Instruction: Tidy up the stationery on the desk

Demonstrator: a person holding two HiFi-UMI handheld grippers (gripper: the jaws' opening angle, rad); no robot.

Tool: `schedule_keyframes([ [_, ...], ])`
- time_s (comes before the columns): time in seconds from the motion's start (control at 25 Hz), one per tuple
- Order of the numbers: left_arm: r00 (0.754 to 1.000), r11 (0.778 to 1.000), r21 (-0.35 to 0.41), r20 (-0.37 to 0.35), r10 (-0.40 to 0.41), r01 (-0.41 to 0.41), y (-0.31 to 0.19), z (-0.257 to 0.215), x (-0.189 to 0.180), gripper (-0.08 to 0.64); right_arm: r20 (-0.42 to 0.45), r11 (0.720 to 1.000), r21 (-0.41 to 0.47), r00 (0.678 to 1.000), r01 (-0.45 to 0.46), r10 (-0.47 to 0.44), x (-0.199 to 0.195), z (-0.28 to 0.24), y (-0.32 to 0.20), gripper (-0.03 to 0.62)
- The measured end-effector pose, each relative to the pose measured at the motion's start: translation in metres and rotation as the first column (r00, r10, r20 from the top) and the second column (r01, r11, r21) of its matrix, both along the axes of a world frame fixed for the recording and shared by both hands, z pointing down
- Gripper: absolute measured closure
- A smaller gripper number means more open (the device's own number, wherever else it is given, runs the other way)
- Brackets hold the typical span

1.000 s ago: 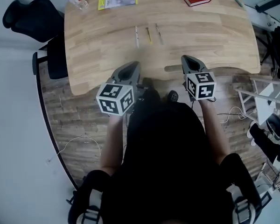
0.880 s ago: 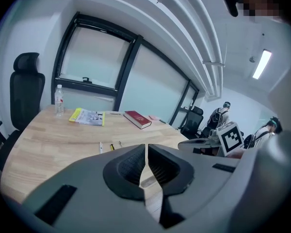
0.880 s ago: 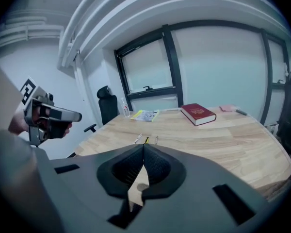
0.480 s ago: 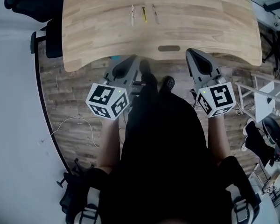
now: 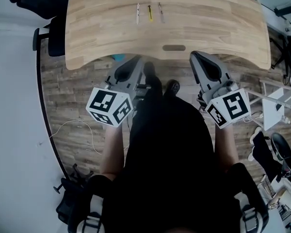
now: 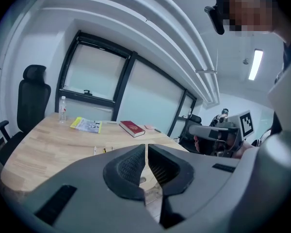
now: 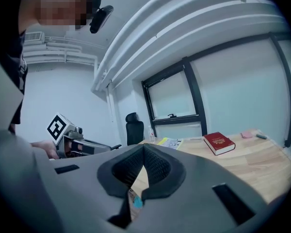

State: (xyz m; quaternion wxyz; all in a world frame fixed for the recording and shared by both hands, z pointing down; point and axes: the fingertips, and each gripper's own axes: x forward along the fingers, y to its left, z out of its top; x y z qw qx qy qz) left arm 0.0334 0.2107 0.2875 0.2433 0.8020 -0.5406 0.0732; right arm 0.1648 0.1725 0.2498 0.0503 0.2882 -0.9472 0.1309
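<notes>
Three slim pens (image 5: 149, 12) lie side by side on the table (image 5: 223, 28), about midway between its near and far edges and a little left of centre. Their long axes run near edge to far edge, almost parallel, with narrow gaps between them. One looks white, the middle one yellow and dark, the third pale grey. All are thin, smooth and round, so I judge they would roll if nudged sideways.

Both tools hang short of the near edge, over the floor, well apart from the pens. The left gripper (image 5: 137, 60) has its ribbed dark jaws drawn together with nothing between them. The right gripper (image 5: 194, 56) is likewise closed and empty. The pens lie straight ahead of the left jaws and off to the left of the right ones, so the left is the nearer. A grasp would likely need the jaws across the pens' length.

The table is pale wood with visible grain, rounded corners and an oval slot (image 5: 173, 48) at the near edge. A red hardback book (image 7: 218, 143) and a yellow booklet (image 6: 86, 124) lie flat along the far edge.
</notes>
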Motion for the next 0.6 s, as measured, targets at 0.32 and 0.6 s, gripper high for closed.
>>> schedule_keyframes([
  [0.32,1.000,1.000,-0.007,0.005,0.005,-0.005,-0.0015,-0.0024,-0.0005,0.515,-0.015,0.999,0.023,0.999,0.048,-0.048,-0.0019,-0.0044,0.0067,0.572],
  [0.6,1.000,1.000,0.008,0.012,0.016,-0.016,-0.0017,-0.0095,0.0012,0.515,-0.018,0.999,0.005,0.999,0.043,-0.043,-0.0013,-0.0065,0.0025,0.572],
])
